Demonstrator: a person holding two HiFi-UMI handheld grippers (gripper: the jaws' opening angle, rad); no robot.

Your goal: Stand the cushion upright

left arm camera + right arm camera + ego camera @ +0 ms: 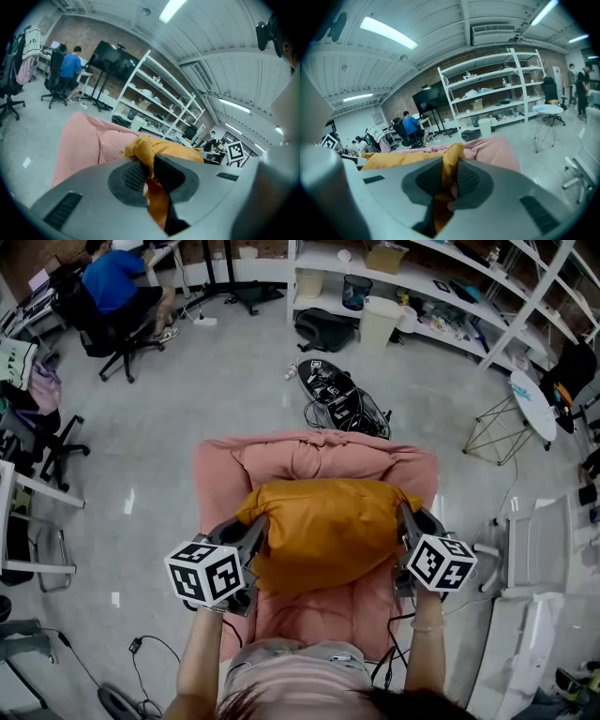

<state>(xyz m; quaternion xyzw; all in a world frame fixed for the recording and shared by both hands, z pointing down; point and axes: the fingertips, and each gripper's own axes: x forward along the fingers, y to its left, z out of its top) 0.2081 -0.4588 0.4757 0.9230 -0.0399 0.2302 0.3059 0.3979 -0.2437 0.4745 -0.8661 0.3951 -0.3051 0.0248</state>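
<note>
left hand-held gripper [147, 169] and right hand-held gripper [449, 180] each pinch a cushion [323, 531] corner — raise the 2 evenly, leaning it on the pink seat [309, 456] back.

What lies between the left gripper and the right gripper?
The orange cushion spans it, its ends pinched by the left gripper and right gripper, as the head view shows.

Head camera looks steeply down on the armchair [319, 457]; both gripper cameras, low and close, face the far shelves [487, 101]. All share the cushion [323, 531].
</note>
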